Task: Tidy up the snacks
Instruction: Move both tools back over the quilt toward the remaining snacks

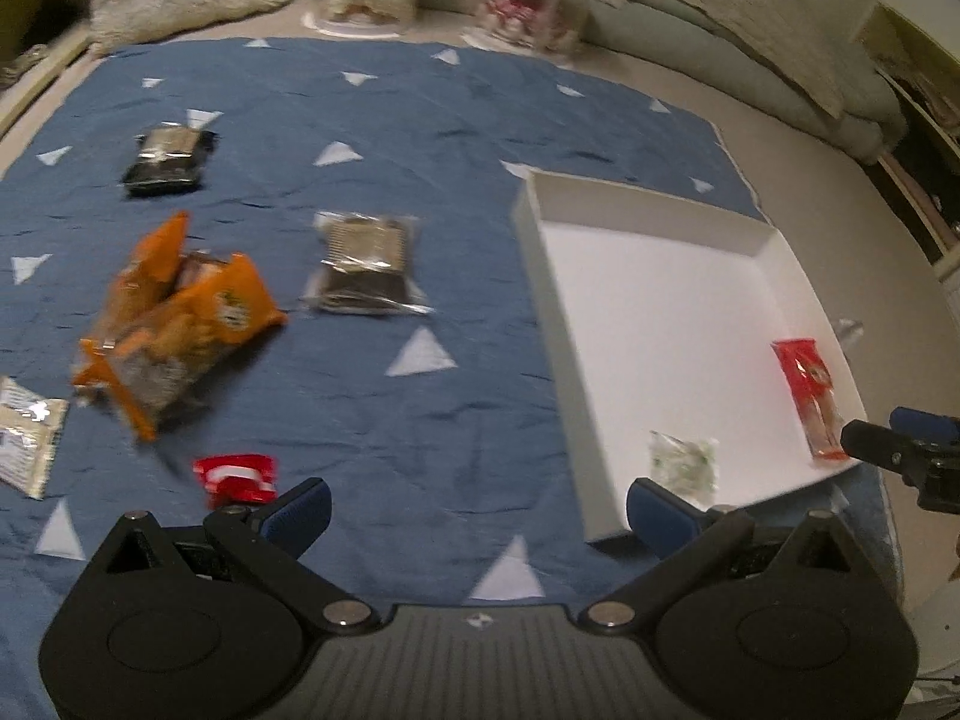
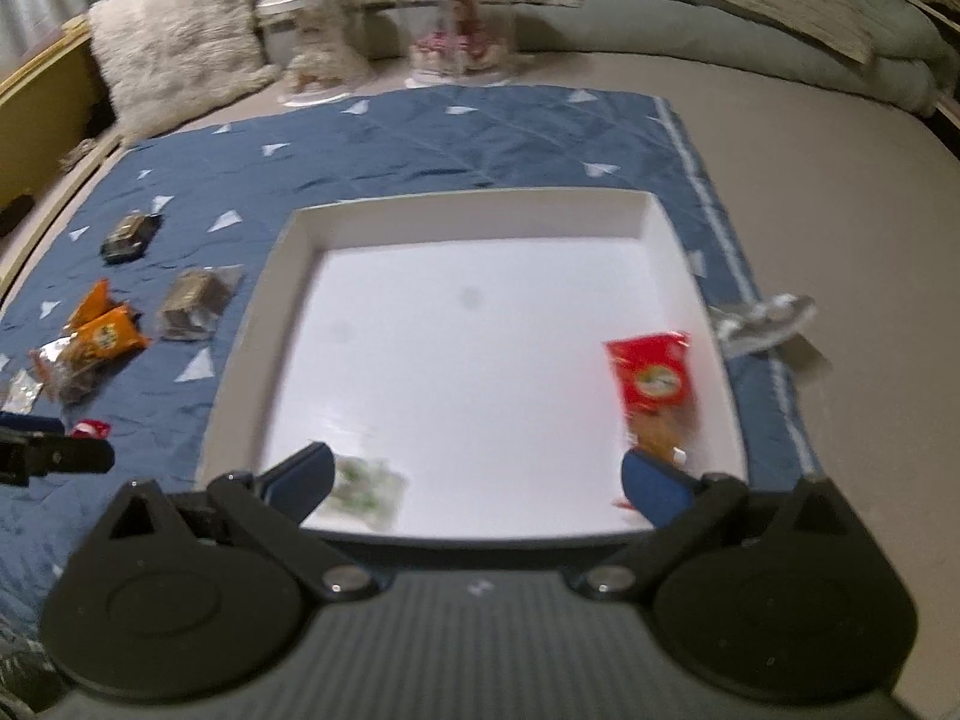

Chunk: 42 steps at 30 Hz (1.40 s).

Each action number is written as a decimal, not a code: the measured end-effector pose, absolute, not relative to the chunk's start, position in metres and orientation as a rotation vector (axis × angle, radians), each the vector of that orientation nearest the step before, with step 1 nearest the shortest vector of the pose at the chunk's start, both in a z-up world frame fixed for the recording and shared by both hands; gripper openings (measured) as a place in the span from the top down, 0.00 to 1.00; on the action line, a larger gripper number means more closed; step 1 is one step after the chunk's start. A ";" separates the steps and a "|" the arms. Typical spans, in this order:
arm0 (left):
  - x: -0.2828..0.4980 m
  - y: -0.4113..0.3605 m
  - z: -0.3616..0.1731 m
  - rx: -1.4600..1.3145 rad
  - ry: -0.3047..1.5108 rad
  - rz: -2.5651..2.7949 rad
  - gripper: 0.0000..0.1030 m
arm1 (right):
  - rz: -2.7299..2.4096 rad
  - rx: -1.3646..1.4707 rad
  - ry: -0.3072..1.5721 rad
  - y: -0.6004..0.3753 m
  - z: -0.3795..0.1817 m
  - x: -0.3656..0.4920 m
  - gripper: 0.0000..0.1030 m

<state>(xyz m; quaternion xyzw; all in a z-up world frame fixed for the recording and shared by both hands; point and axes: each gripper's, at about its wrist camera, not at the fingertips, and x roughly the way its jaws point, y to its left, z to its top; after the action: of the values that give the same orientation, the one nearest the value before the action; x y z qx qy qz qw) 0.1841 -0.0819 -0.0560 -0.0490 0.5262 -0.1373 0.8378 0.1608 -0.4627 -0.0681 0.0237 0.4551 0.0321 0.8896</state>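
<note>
Two packets are lying in the white tray (image 2: 282, 276): a red packet (image 2: 651, 384) and a green-white packet (image 2: 366, 489). Both the left gripper (image 1: 477, 507) and the right gripper (image 2: 474, 483) are hanging spread wide, holding nothing.

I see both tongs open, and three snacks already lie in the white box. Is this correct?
Not quite: only two snacks lie in the white box, the red packet and the small green-white packet, as the right wrist view shows. Both tongs, left and right, are open.
</note>
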 end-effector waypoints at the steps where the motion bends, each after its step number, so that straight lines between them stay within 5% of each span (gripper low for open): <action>1: 0.184 -0.077 -0.055 -0.105 1.112 -0.284 0.00 | 0.081 0.050 0.941 -0.456 -0.066 0.163 0.01; 23: 0.199 0.042 -0.029 -0.091 1.046 -0.107 0.00 | 0.285 -0.001 0.950 -0.312 -0.064 0.214 0.01; 42: 0.219 0.133 -0.069 0.014 1.108 -0.020 0.00 | 0.417 0.179 1.096 -0.215 -0.113 0.244 0.02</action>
<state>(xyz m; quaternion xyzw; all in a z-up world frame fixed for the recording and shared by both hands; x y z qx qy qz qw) 0.2193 0.1326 -0.0689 0.0068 0.5259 -0.0093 0.8505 0.2435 -0.2151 -0.1129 0.0841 0.5165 0.1967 0.8291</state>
